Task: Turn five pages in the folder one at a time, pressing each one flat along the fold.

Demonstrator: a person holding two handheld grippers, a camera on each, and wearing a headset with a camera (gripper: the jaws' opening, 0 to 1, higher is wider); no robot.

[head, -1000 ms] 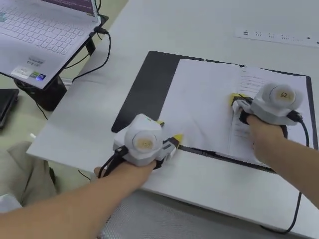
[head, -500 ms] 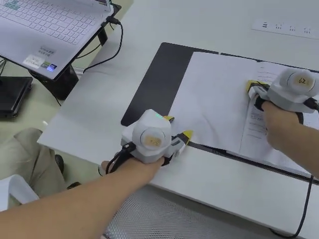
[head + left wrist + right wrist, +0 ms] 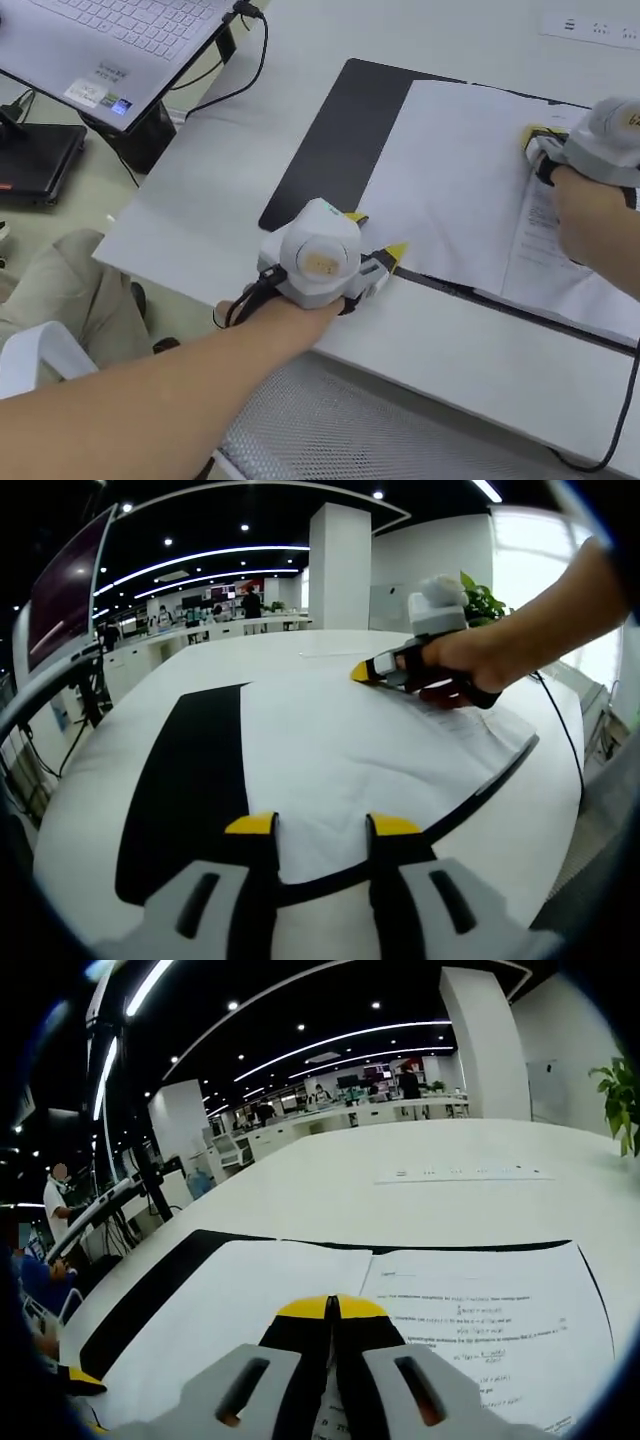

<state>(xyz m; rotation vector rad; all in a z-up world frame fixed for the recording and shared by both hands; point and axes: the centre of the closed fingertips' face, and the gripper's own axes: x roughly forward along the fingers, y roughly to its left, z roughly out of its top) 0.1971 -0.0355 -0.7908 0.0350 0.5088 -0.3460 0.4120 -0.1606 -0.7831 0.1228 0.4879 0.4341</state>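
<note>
Jaws of the left gripper [image 3: 322, 825] stand apart, empty, at the white page's [image 3: 450, 180] near edge, while the right gripper [image 3: 332, 1307] sits closed on the folder [image 3: 325, 150] near its fold.

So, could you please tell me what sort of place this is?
Most likely an open-plan office: a laptop stands by the white table that holds the folder, and the right gripper view shows rows of desks under long ceiling lights, plus a potted plant.
</note>
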